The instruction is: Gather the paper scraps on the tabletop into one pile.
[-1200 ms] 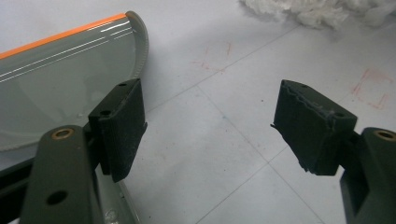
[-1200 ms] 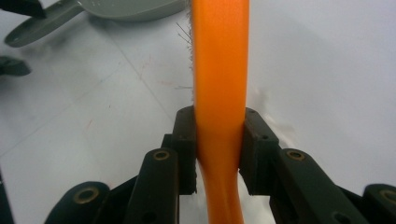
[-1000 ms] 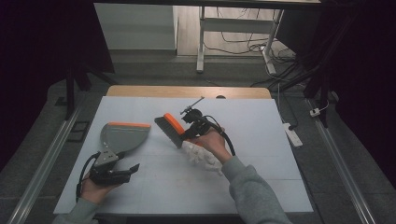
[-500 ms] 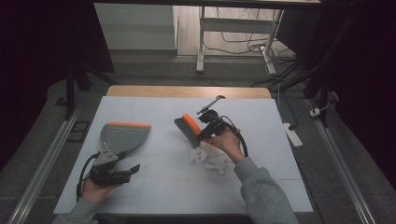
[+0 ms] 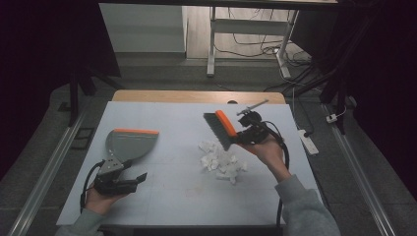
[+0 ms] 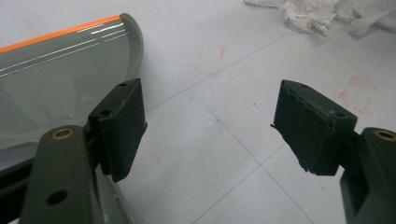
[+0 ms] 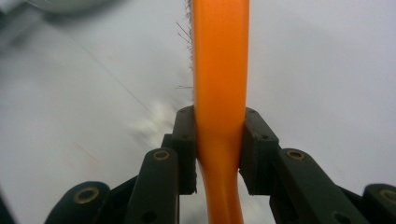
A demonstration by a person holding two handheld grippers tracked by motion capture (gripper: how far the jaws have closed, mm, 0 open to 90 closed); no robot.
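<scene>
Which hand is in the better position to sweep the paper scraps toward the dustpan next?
Right, probably. The right gripper is clamped on the brush, just above the paper scraps; the left gripper is open beside the dustpan.

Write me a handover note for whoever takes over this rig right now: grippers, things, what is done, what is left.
Right gripper: shut on the orange-handled hand brush with dark bristles, held above the table.
Left gripper: jaws open, empty, resting beside the grey plastic dustpan with orange lip.
Pile of crumpled white paper scraps lies mid-table on the pale blue table mat, apart from the dustpan.
Done: brush picked up.
Left: probably grip the dustpan, sweep the scraps in.
</scene>
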